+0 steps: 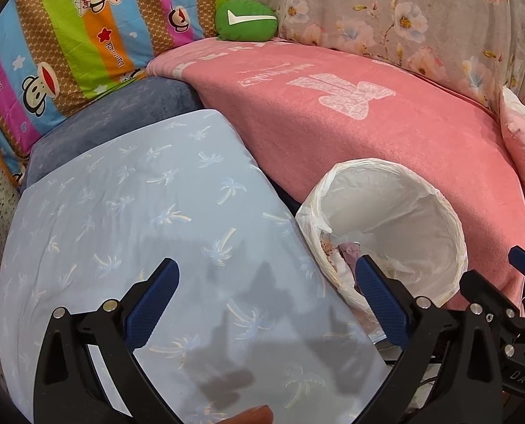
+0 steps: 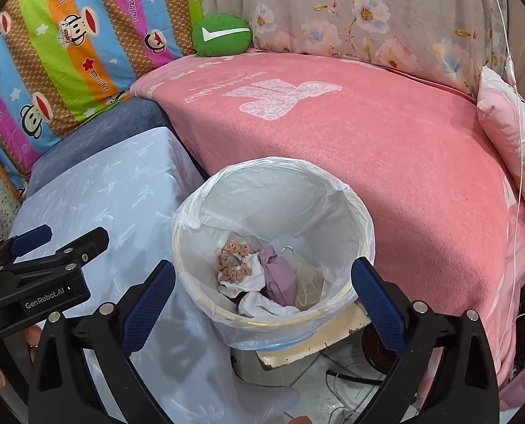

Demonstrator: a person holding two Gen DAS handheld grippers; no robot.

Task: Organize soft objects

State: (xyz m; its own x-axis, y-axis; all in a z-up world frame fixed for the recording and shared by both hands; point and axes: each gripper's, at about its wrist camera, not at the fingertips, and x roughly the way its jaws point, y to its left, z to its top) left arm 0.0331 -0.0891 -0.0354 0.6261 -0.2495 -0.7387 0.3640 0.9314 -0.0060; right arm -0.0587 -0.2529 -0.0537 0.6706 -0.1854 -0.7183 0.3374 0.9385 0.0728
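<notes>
White-lined bin [image 2: 273,247] sits at the bed's [image 2: 368,162] front edge so we drop straight in. Left tool [image 1: 266,304] and right tool [image 2: 262,295] gape wide, empty; scrunchie [image 2: 232,252] and cloths [image 2: 280,279] lie inside.

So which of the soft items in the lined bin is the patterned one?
The brown scrunchie, lying at the left of the bin. It is ring-shaped with a printed pattern; the white cloth and the lilac cloth beside it are plain.

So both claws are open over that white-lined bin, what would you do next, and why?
Probably lift the right gripper away and head for the green round cushion on the pink blanket. Both it and the left gripper are open, holding nothing, and the white-lined bin already holds small cloths.
</notes>
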